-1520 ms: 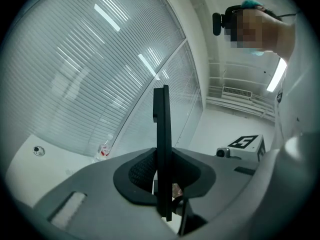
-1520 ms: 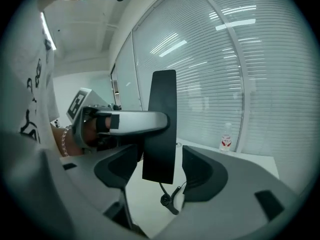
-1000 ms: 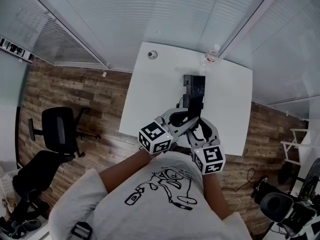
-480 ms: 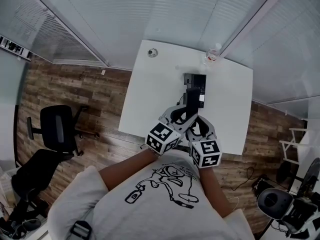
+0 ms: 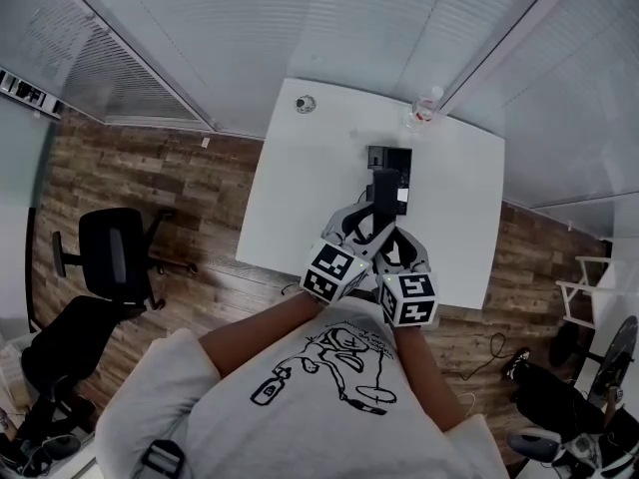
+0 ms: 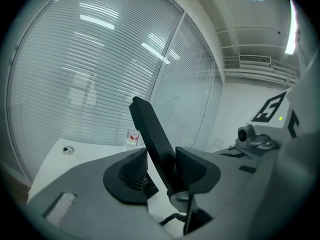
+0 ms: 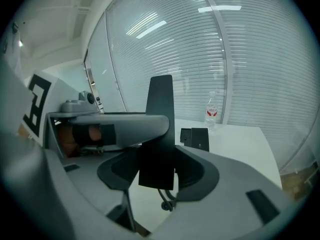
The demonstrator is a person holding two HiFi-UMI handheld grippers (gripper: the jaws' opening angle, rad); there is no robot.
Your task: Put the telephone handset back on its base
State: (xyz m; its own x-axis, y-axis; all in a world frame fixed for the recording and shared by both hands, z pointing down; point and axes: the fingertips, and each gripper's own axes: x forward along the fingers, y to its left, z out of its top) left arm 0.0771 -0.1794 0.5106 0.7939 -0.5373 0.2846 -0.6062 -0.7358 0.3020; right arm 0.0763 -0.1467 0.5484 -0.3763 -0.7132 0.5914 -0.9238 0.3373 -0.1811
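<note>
Head view gives us the white bench (image 5: 300, 203) with a bottle (image 5: 423, 111) at its far edge and a round item (image 5: 305, 108) too small to name. Our right tongs (image 7: 159, 170) are clamped on the upright handset (image 7: 161, 114), which is short of its base (image 7: 196, 138). The left tongs (image 6: 161, 168), jaws just opening, stand apart around it, and the cord (image 7: 167, 204) is cut off below.

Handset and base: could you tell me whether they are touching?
Apart. The right gripper view shows the handset held upright, the base on the table beyond it.
</note>
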